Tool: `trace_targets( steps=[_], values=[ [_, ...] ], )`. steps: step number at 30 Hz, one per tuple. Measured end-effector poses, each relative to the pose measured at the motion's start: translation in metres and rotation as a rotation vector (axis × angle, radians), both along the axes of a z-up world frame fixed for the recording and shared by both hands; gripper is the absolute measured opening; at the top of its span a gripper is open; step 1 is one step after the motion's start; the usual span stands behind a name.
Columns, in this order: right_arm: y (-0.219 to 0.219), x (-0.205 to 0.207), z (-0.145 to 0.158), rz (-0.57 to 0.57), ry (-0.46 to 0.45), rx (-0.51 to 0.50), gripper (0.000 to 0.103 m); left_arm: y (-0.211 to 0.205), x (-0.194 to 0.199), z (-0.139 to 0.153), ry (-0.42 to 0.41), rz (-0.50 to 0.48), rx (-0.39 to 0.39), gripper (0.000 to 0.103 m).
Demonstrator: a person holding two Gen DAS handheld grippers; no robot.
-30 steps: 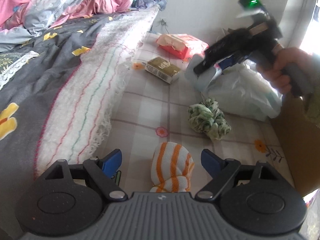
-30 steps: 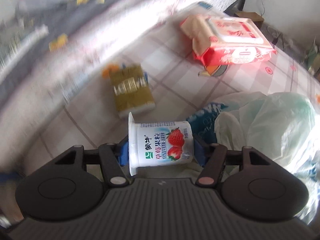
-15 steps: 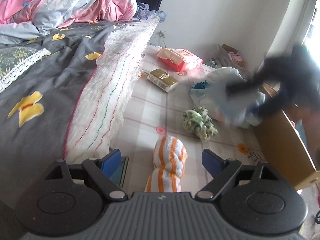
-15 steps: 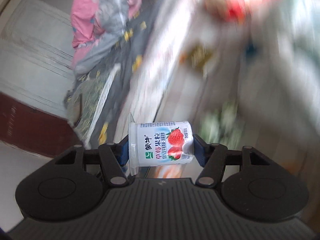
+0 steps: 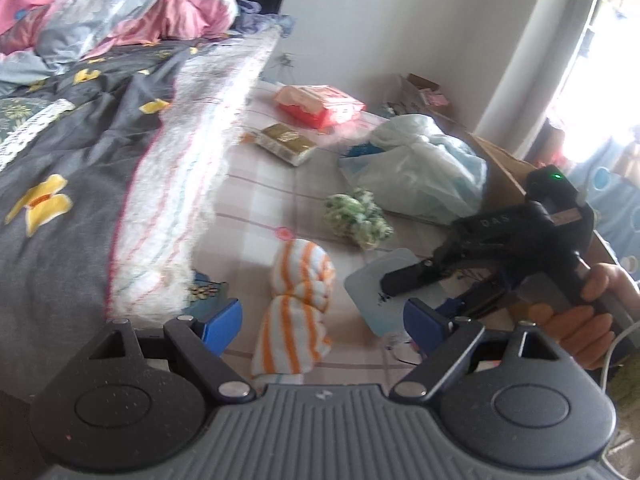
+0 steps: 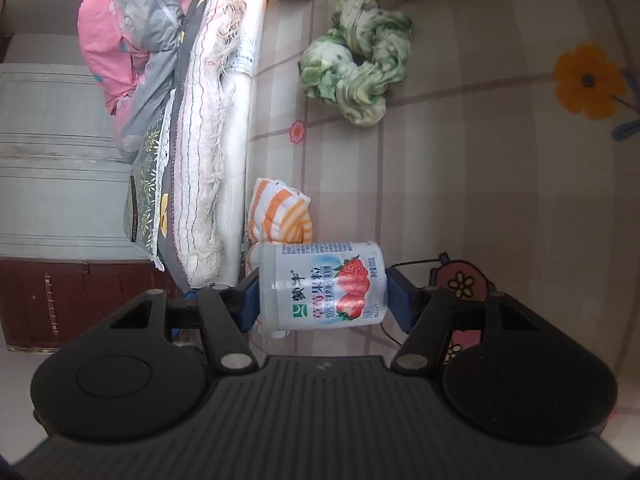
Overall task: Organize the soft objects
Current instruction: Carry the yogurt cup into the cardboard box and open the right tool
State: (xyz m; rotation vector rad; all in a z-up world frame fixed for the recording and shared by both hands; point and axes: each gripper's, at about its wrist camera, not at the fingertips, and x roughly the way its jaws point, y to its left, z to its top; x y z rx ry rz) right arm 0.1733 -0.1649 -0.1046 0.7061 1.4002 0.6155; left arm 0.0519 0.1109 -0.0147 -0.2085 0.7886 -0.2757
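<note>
Daylight floods in from the window (image 5: 600, 80) at the far right of the left wrist view, blown out to pure white. Glare from it washes over the fringed white blanket (image 5: 188, 184), which smears with motion blur. The right wrist view is evenly lit and sharper. Both views curve at the edges and darken in the corners.

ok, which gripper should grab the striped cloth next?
Left. The left gripper is open, empty and already straddles the striped cloth. The right gripper has the yogurt cup between its opening jaws.
</note>
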Motion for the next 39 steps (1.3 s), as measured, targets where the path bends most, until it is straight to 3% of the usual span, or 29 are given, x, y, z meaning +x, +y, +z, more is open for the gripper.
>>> trace_targets(
  steps=[5, 9, 11, 13, 17, 19, 24, 29, 33, 39],
  values=[
    [-0.018, -0.003, 0.017, -0.042, -0.097, -0.059, 0.065, -0.02, 0.004, -0.003, 0.009, -0.074, 0.014, 0.089],
    [-0.03, -0.007, 0.02, -0.094, -0.137, -0.027, 0.065, -0.046, 0.012, -0.008, 0.01, -0.155, 0.06, 0.089],
    [-0.034, -0.008, 0.016, -0.12, -0.131, 0.001, 0.059, -0.061, 0.015, -0.012, 0.007, -0.203, 0.082, 0.089],
    [-0.038, -0.011, 0.012, -0.135, -0.128, 0.02, 0.052, -0.077, 0.02, -0.018, 0.013, -0.24, 0.125, 0.089],
    [-0.033, -0.011, 0.005, -0.148, -0.133, 0.043, 0.039, -0.11, 0.025, -0.031, 0.014, -0.267, 0.299, 0.082],
    [-0.031, -0.012, 0.004, -0.152, -0.141, 0.053, 0.039, -0.118, 0.027, -0.036, 0.006, -0.271, 0.332, 0.078],
    [-0.032, -0.016, 0.004, -0.148, -0.152, 0.069, 0.036, -0.116, 0.034, -0.036, 0.032, -0.24, 0.27, 0.062],
    [-0.027, -0.019, 0.009, -0.122, -0.162, 0.086, 0.029, -0.111, 0.028, -0.029, 0.01, -0.19, 0.267, 0.06],
    [-0.021, -0.023, 0.022, -0.104, -0.199, 0.091, 0.029, -0.107, 0.026, -0.012, -0.01, -0.153, 0.28, 0.049],
    [-0.038, -0.022, 0.063, -0.125, -0.283, 0.166, 0.029, -0.119, 0.024, 0.033, -0.11, -0.148, 0.292, 0.049]
  ],
)
